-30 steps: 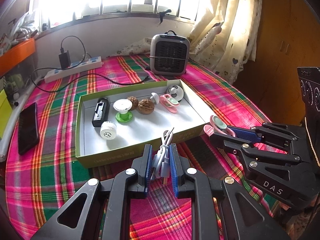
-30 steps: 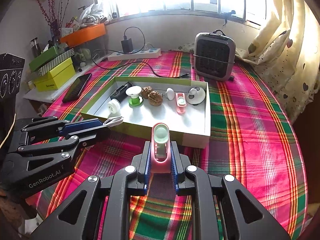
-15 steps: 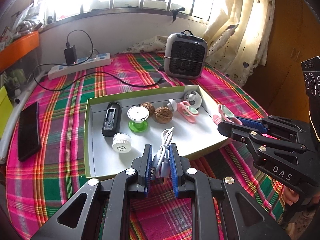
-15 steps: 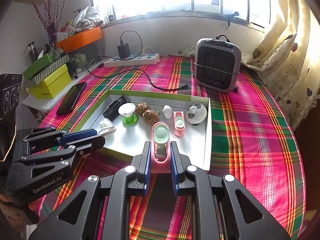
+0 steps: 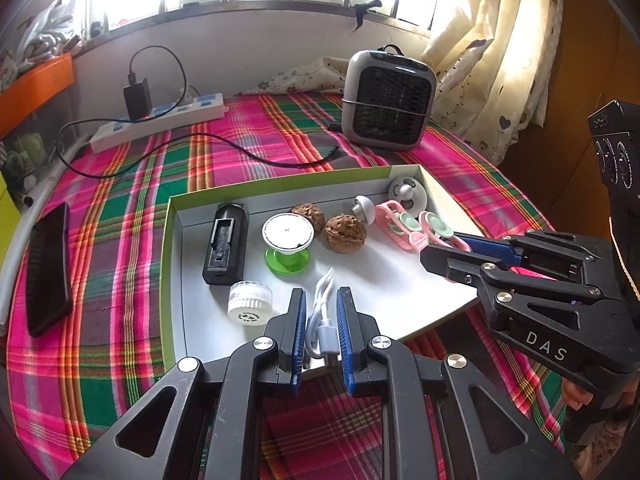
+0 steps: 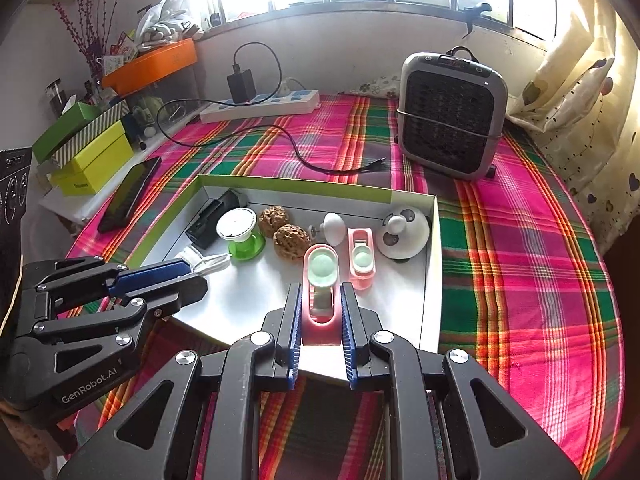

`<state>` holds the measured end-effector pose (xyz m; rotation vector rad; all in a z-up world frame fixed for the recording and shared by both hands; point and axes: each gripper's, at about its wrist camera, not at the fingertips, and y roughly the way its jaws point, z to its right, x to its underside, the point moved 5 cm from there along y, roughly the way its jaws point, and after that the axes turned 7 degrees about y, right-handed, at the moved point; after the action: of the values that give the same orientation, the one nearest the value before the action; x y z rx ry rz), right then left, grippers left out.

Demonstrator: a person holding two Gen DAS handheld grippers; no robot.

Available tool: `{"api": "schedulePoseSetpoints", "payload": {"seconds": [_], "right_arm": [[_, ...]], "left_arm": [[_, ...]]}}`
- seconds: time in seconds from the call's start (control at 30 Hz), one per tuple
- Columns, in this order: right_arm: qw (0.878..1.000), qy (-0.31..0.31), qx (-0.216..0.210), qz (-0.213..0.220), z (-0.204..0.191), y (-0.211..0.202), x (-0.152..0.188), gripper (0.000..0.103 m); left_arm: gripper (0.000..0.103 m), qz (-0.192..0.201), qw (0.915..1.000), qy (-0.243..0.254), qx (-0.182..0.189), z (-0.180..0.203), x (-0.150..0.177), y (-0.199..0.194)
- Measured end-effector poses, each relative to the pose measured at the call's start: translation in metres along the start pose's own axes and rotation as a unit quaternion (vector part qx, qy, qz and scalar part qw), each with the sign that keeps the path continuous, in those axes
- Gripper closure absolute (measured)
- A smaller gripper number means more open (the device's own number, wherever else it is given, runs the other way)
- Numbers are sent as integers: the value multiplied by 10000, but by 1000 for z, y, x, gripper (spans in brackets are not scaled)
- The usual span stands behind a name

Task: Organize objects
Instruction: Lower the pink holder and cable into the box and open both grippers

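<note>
A shallow green-rimmed box (image 5: pixel 280 188) (image 6: pixel 296 186) lies on the plaid cloth. It holds a black charger (image 5: pixel 224 244), a green-based spool (image 5: pixel 287 240), two walnuts (image 5: pixel 345 234), a white cap (image 5: pixel 250 303), a white round fan (image 6: pixel 402 232) and a pink clip (image 6: pixel 361 258). My left gripper (image 5: pixel 321 304) is shut on a coiled white cable (image 5: pixel 322 316) over the box's front part; it also shows in the right wrist view (image 6: pixel 192 270). My right gripper (image 6: pixel 320 304) is shut on a second pink clip (image 6: pixel 320 284) over the box, beside the first clip.
A grey heater (image 5: pixel 387 98) stands behind the box. A white power strip (image 5: pixel 160 120) with a black cable (image 5: pixel 224 152) lies at the back left. A black phone (image 5: pixel 48 272) lies left. Yellow and green boxes (image 6: pixel 88 148) sit beyond the table's left edge.
Both grippers have moved forward from in front of the box to over its inside, still holding the cable and the pink clip.
</note>
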<state>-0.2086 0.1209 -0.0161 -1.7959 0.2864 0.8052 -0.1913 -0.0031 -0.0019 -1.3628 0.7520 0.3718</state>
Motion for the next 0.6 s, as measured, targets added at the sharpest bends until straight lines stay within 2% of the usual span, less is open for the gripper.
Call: {"api": "schedulePoseSetpoints", "payload": {"seconds": [0.6], "right_arm": [[9995, 24, -31, -306, 3, 26, 2, 85]], "left_arm": [[90, -158, 9999, -51, 8, -4, 3, 16]]}}
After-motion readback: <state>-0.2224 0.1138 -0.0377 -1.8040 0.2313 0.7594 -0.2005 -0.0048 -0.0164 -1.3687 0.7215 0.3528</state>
